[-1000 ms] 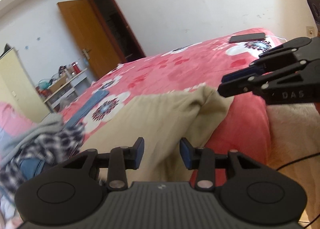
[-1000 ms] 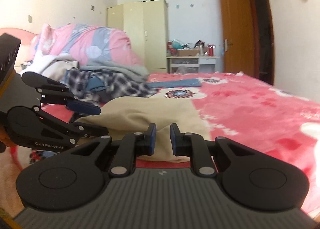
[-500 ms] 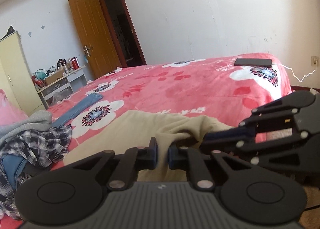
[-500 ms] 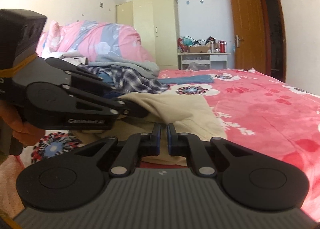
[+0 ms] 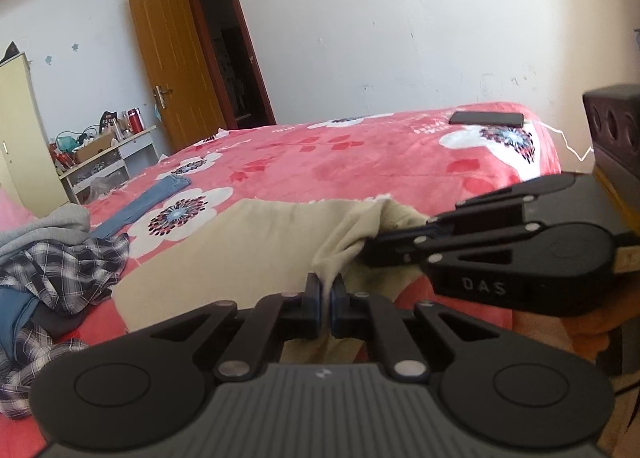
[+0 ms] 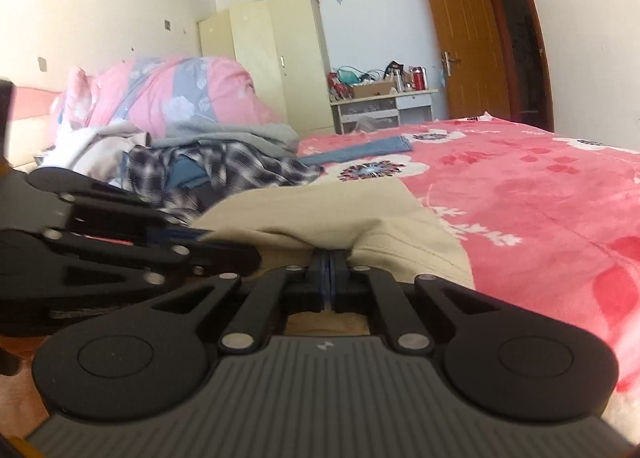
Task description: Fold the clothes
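Note:
A beige garment [image 5: 240, 254] [image 6: 332, 210] lies spread on the pink flowered bed [image 5: 360, 162] [image 6: 540, 198], its near edge lifted into a fold. My left gripper [image 5: 325, 286] is closing its jaws, the blue pads pinching that near edge of the beige cloth. My right gripper [image 6: 329, 258] is closing too, its pads pressed on the same edge a little further along. Each shows in the other's view: the right gripper [image 5: 366, 254] reaches in from the right, the left gripper [image 6: 256, 258] from the left. The two sets of fingertips are close together.
A pile of plaid and grey clothes [image 5: 60, 270] [image 6: 224, 166] lies left of the garment, with a blue jeans leg [image 5: 140, 206] behind it. A dark phone [image 5: 486, 118] rests at the bed's far corner. A pink quilt [image 6: 172, 94], wardrobe [image 6: 272, 66] and cluttered desk [image 6: 384, 102] stand beyond.
Both grippers have closed from open onto the garment's near edge. The two grippers have come closer together, and the cloth edge now stands up in a bunched fold.

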A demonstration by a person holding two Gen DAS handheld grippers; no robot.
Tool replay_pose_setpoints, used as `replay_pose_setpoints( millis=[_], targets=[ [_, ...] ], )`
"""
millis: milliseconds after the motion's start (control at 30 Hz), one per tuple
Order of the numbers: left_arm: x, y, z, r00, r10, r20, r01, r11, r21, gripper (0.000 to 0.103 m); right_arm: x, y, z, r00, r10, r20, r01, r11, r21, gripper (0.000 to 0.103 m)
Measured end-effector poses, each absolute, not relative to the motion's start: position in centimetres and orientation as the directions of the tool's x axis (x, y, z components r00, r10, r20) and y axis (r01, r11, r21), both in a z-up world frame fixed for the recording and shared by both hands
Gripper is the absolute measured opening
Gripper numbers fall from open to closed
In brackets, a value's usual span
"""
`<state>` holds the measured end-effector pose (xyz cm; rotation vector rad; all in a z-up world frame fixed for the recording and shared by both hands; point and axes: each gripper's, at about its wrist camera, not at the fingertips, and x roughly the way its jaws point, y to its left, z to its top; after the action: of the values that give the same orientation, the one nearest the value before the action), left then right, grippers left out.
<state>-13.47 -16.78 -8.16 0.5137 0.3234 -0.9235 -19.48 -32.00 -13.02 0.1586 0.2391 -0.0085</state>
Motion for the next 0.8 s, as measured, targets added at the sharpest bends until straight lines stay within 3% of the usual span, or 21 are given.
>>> replay_pose_setpoints(
  millis=[167, 333, 567, 633, 700, 800],
  targets=[
    [-14.1, -16.8, -9.7, 0.590, -0.648, -0.481, 0.807, 0.473, 0.353, 0.012, -17.9, -31.4, -14.0, 0.952, -0.073, -0.297, 0.101, 0.992, 0.079, 0.000],
    [-14.3, -16.0, -10.2, 0.597, -0.654, -0.465, 0.802, 0.483, 0.351, 0.014, -21.5, -32.9, -12.1, 0.945, 0.035, -0.326, 0.012, 0.990, 0.141, 0.003],
    [-14.5, -15.5, -10.0, 0.605, -0.649, -0.462, 0.796, 0.497, 0.344, 0.016, -20.9, -32.7, -7.9, 0.977, 0.137, -0.166, -0.117, 0.985, 0.126, 0.004],
    [-14.6, -14.8, -9.9, 0.609, -0.643, -0.463, 0.793, 0.507, 0.339, 0.019, -19.1, -32.3, -9.4, 0.960, 0.156, -0.232, -0.127, 0.983, 0.134, 0.003],
    [-14.5, -13.8, -9.9, 0.604, -0.634, -0.482, 0.794, 0.526, 0.304, 0.021, -17.7, -32.4, -13.1, 0.923, 0.129, -0.364, -0.085, 0.987, 0.135, 0.002],
    [-14.8, -12.0, -8.9, 0.605, -0.634, -0.482, 0.788, 0.565, 0.245, 0.020, -18.2, -32.5, -14.0, 0.928, 0.126, -0.352, -0.074, 0.985, 0.156, 0.002]
  ],
)
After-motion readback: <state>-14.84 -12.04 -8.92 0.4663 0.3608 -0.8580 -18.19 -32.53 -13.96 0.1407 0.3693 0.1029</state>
